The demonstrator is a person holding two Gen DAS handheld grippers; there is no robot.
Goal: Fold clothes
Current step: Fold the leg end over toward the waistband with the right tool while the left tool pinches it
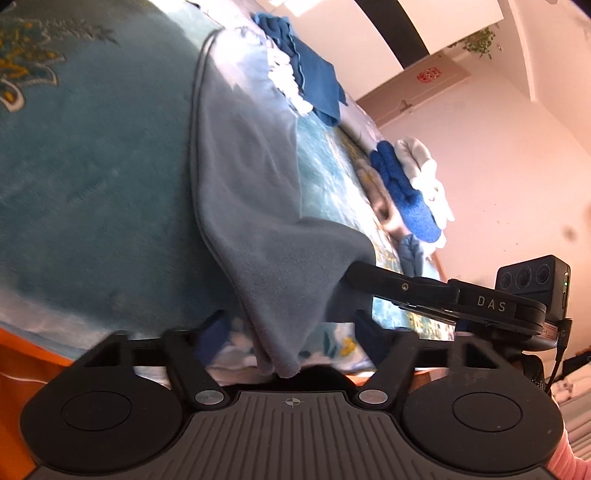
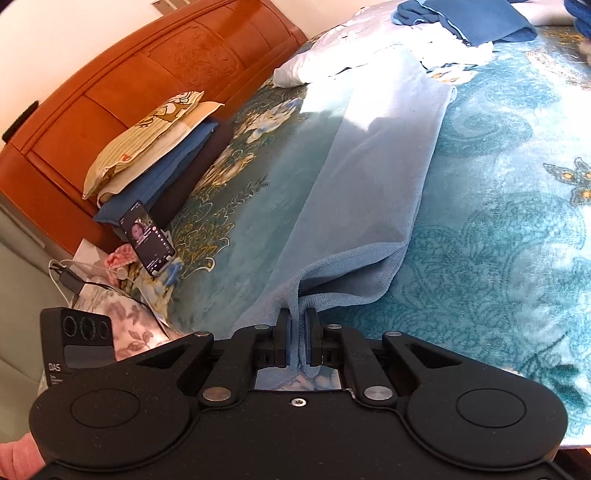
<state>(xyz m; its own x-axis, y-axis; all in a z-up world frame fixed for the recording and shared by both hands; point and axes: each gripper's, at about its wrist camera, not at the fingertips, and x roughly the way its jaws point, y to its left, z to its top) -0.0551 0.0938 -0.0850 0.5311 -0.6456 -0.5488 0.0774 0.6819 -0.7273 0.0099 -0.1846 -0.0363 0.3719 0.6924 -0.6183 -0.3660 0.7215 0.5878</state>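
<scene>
Lay stretched lengthwise over the teal flowered bedspread (image 2: 498, 206), the pale blue fleece garment (image 2: 369, 177), its far end in sunlight near a heap of white and dark blue clothes (image 2: 461, 26) at the far end of the bed. Was clenched on the near edge of that garment, the right gripper (image 2: 298, 339), with the cloth bunched into a ridge between its two fingers (image 2: 283, 339) and rising from there toward the far end. Seen from the left wrist, hung the same garment (image 1: 251, 206) in a draped fold, its lowest corner dangling right in the middle of the left gripper (image 1: 291, 332). Stood wide apart, the left fingers (image 1: 369, 332), to either side of that corner, released and touching no cloth that could be made out. Reached in from the right side of that view, the right gripper (image 1: 424, 291), its tip pinched on the garment's edge just above the left tool. Rested further off on the bedspread (image 1: 92, 166), a rolled dark blue cloth (image 1: 402, 188) beside a white one (image 1: 424, 170). Leaned near the wooden headboard (image 2: 129, 85), a phone (image 2: 147, 236) with a lit screen, below stacked pillows (image 2: 147, 140).
</scene>
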